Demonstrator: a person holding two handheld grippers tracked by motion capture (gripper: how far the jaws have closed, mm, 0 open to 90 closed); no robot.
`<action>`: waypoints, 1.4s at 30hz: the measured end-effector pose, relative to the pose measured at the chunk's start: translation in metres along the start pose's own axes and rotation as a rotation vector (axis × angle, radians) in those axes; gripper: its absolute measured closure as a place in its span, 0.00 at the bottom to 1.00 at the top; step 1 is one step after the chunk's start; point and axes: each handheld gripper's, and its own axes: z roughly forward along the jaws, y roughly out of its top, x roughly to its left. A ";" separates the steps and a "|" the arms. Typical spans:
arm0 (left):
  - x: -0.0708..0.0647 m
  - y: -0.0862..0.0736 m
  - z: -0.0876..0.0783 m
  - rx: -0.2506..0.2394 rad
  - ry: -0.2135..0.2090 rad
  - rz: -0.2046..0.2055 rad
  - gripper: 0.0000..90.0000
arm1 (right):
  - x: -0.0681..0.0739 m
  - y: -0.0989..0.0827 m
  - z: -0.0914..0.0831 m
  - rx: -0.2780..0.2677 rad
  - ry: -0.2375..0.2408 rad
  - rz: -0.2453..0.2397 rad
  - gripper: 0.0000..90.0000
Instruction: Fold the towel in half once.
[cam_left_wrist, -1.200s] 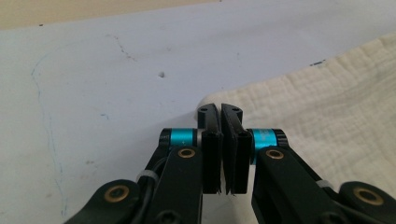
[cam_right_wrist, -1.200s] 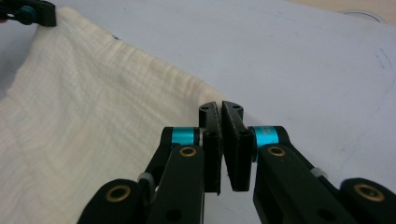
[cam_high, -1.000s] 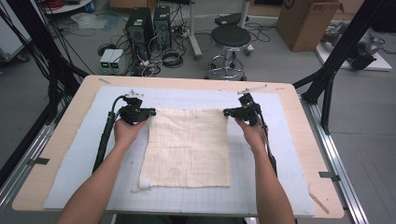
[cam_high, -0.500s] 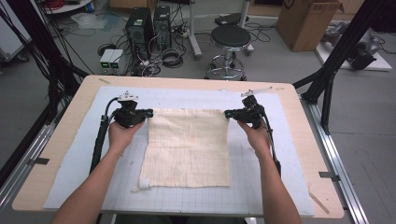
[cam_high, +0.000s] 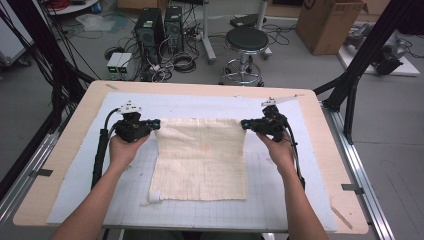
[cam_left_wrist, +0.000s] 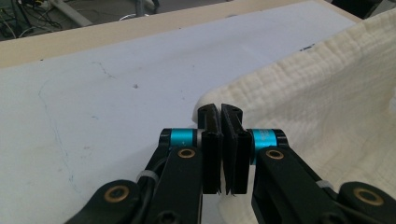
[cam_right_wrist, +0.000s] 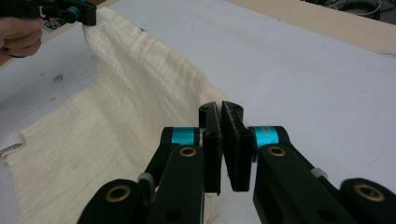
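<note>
From the high view, you hold the left gripper (cam_high: 153, 124) at the far left corner of a cream waffle-weave cloth (cam_high: 200, 160) and the right gripper (cam_high: 245, 123) at its far right corner, so the far edge runs taut and straight between the two. The cloth lies in the middle of a white gridded mat (cam_high: 280, 200) that covers the wooden table (cam_high: 45, 200), and its near edge rests flat on the mat, with a small white tag (cam_high: 154, 195) at the near left corner. Your left hand (cam_high: 121, 150) and right hand (cam_high: 278, 151) sit just behind the grippers, each with a black cable trailing back along the forearm. Beyond the table stand a black round stool (cam_high: 245, 40), computer towers (cam_high: 157, 25) among loose cables, and a cardboard box (cam_high: 332, 25). In the left gripper view, your left gripper (cam_left_wrist: 220, 112) has its jaws pressed together on the corner of the cloth (cam_left_wrist: 327, 102), which rises from the mat to the right of the jaws. In the right gripper view, your right gripper (cam_right_wrist: 220, 109) is likewise clamped on its corner, and the cloth (cam_right_wrist: 116, 107) stretches away to the upper left, lifted off the mat along the held edge, up to the other gripper (cam_right_wrist: 79, 14).
</note>
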 end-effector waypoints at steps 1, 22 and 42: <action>-0.001 -0.001 -0.001 -0.004 -0.005 -0.004 0.96 | 0.001 -0.001 0.000 -0.009 0.004 -0.005 0.96; -0.017 -0.017 -0.025 -0.007 -0.048 0.038 0.96 | 0.025 -0.015 -0.018 -0.018 0.045 -0.044 0.96; -0.033 -0.042 -0.042 -0.008 -0.104 0.057 0.96 | 0.035 -0.047 -0.023 -0.002 0.070 -0.026 0.96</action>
